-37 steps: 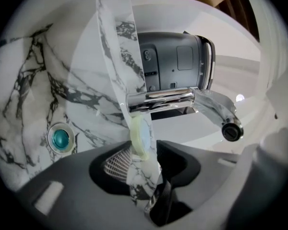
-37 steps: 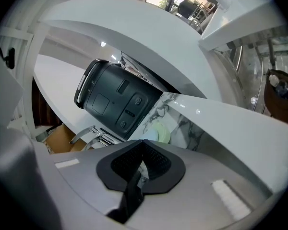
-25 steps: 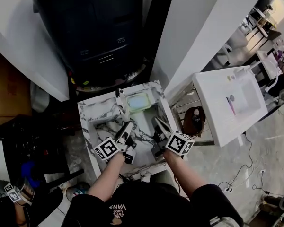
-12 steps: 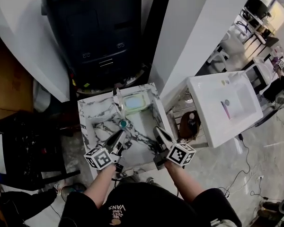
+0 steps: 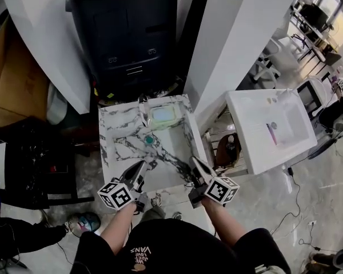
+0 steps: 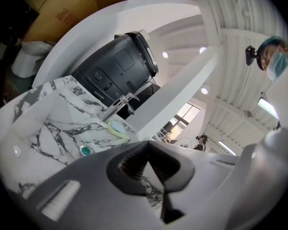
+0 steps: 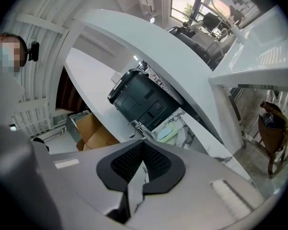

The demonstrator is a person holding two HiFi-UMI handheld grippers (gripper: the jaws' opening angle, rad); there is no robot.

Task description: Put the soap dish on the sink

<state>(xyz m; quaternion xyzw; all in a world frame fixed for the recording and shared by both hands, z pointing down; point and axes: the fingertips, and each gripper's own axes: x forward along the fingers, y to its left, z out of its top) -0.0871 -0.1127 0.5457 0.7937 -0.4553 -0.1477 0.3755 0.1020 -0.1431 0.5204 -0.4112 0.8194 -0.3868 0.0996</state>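
The pale green soap dish [image 5: 163,115] lies on the back rim of the marble sink [image 5: 111,130], just right of the faucet [image 5: 143,108]. It shows too in the left gripper view as the soap dish [image 6: 117,128] and in the right gripper view as the soap dish [image 7: 169,131]. My left gripper [image 5: 142,167] hovers over the sink's near edge; its jaws are closing to shut, nothing between them. My right gripper [image 5: 195,163] is beside it over the near right rim, shut and empty. Both are well short of the dish.
A teal drain plug [image 5: 150,139] sits in the basin. Behind the sink stands a black machine [image 5: 128,33] under a white curved counter. A white column [image 5: 240,33] and a second white sink [image 5: 271,130] are on the right, cardboard boxes [image 5: 17,79] on the left.
Both grippers have drawn back from the basin's middle to the sink's near edge. The left jaws went from open to shut. The soap dish stayed by the faucet.
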